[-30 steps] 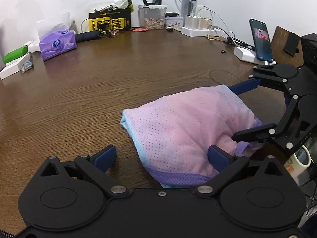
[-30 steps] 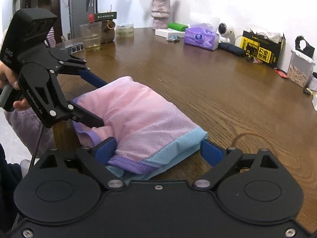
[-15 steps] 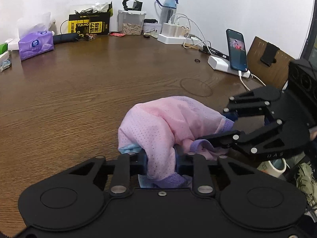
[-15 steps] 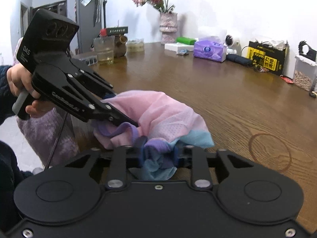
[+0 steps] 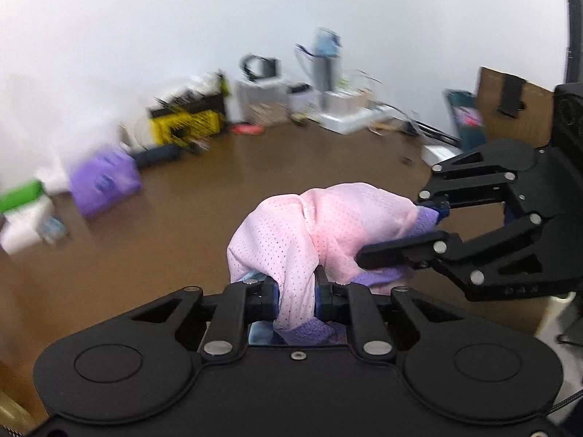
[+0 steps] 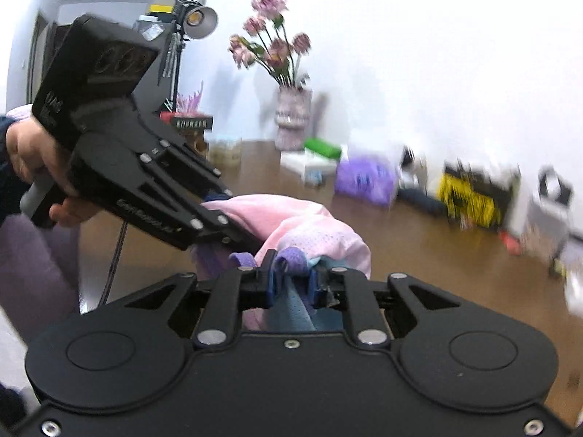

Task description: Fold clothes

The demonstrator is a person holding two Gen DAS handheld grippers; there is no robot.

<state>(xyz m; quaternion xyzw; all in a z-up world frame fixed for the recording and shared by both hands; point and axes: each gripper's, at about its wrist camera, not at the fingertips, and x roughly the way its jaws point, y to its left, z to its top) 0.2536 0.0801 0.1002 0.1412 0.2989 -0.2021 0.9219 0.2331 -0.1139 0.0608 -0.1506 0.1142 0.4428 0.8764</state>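
Both tongs now clamped on the pink mesh garment (image 5: 313,229): left tongs (image 5: 297,296) pinch a bunched fold of pink fabric just above the purple hem, right tongs (image 6: 289,286) pinch a wad of purple trim and light-blue lining. A second ago both were apart, straddling the garment lying flat on the wooden worktop (image 5: 175,225); half a second ago they closed; now the cloth is bunched up between the two grippers, and the background blur says both are moving. Judgement: grasp phase done, lift/spread starting; no fold made yet. Cloth hangs between the two grippers, apparently lifted, though neither view shows its underside. View differences: left wrist shows the right gripper's linkage biting the purple edge at the garment's right end, plus the phone on its stand (image 5: 466,120) and the purple tissue pack (image 5: 104,182). Right wrist shows the person's hand (image 6: 34,167) on the left gripper's handle, the flower vase (image 6: 293,118) and the blue lining, hardly visible from the left.
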